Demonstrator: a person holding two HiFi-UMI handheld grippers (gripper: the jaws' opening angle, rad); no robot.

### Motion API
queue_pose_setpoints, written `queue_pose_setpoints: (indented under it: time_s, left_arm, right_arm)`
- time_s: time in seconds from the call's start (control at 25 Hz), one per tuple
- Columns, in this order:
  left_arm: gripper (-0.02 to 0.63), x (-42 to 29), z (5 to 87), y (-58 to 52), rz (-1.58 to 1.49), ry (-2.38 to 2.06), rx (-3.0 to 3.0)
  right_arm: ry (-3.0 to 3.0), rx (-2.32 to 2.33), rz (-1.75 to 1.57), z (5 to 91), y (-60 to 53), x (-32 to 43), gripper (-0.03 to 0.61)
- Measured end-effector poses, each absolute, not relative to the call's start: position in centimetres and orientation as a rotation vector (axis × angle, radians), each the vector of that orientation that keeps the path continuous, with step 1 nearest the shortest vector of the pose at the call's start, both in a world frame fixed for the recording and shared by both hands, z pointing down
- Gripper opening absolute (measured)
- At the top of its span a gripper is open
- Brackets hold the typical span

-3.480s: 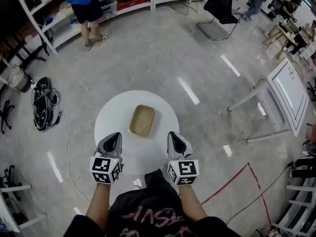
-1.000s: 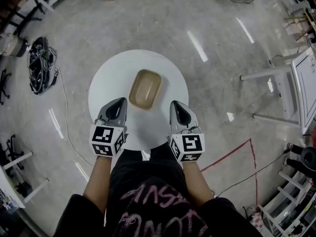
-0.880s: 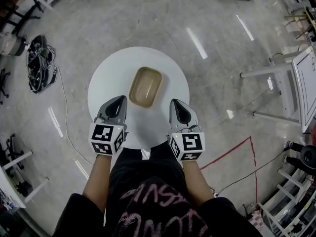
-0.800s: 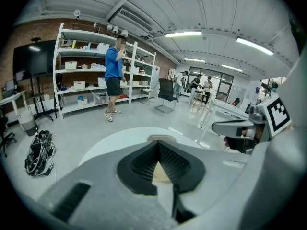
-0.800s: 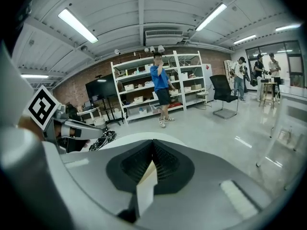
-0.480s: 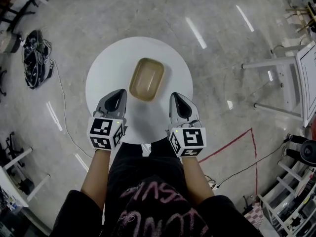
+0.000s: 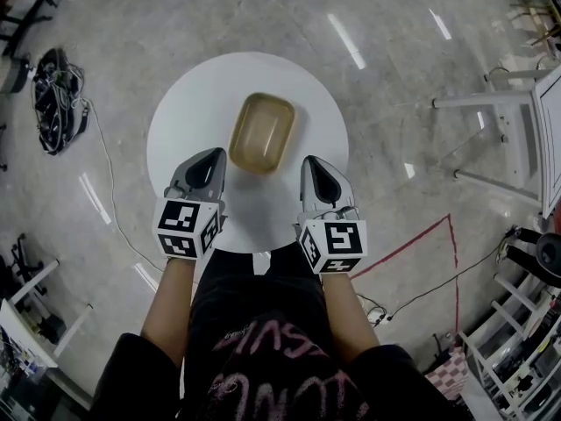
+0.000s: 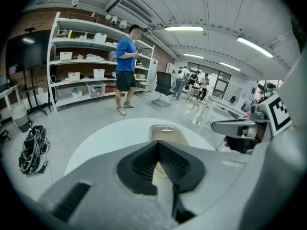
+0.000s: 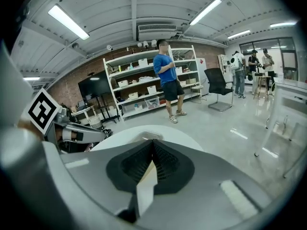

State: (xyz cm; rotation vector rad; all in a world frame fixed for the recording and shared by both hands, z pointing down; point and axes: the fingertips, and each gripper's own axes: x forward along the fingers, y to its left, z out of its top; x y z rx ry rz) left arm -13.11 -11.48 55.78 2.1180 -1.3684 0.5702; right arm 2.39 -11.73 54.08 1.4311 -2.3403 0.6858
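Note:
A shallow tan tray (image 7: 261, 132) lies empty in the middle of a round white table (image 7: 188, 112). My left gripper (image 7: 213, 156) hovers over the table's near left part, shut, nothing between its fingers, its tip just left of the tray's near end. My right gripper (image 7: 313, 163) mirrors it to the tray's right, also shut and empty. In the left gripper view the closed left gripper (image 8: 157, 143) points at the tray (image 8: 167, 132), with the right gripper (image 8: 240, 127) alongside. The right gripper view shows the shut right gripper (image 9: 153, 143) over the table (image 9: 144, 131).
A cable bundle (image 7: 48, 95) lies on the floor at the left. A white frame table (image 7: 517, 103) stands at the right, red floor tape (image 7: 412, 244) near it. A person in blue (image 8: 126, 68) stands by the shelves (image 8: 81, 66); a black chair (image 9: 218, 87) is beyond.
The table and tray have grown larger and shifted up in the head view as I came closer. Both grippers stay shut side by side. The person in blue has walked nearer.

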Motion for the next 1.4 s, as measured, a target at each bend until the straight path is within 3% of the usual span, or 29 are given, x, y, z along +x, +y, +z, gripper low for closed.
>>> queue_pose_setpoints:
  time_s: [0.32, 0.84, 1.4]
  left_arm:
    - [0.002, -13.3, 57.3, -12.6, 0.587, -1.314, 2.102]
    - [0.115, -13.0, 59.2, -14.3, 0.628, -1.216, 2.1]
    - [0.147, -12.6, 62.1, -14.8, 0.606, -1.126, 2.035]
  right_arm:
    - [-2.315, 1.439, 0.707, 55.2, -12.0, 2.3, 0.009]
    - [-2.271, 1.471, 0.726, 56.1, -11.7, 3.3, 0.009]
    - [-2.212, 1.504, 0.742, 57.1, -10.9, 4.9, 0.011]
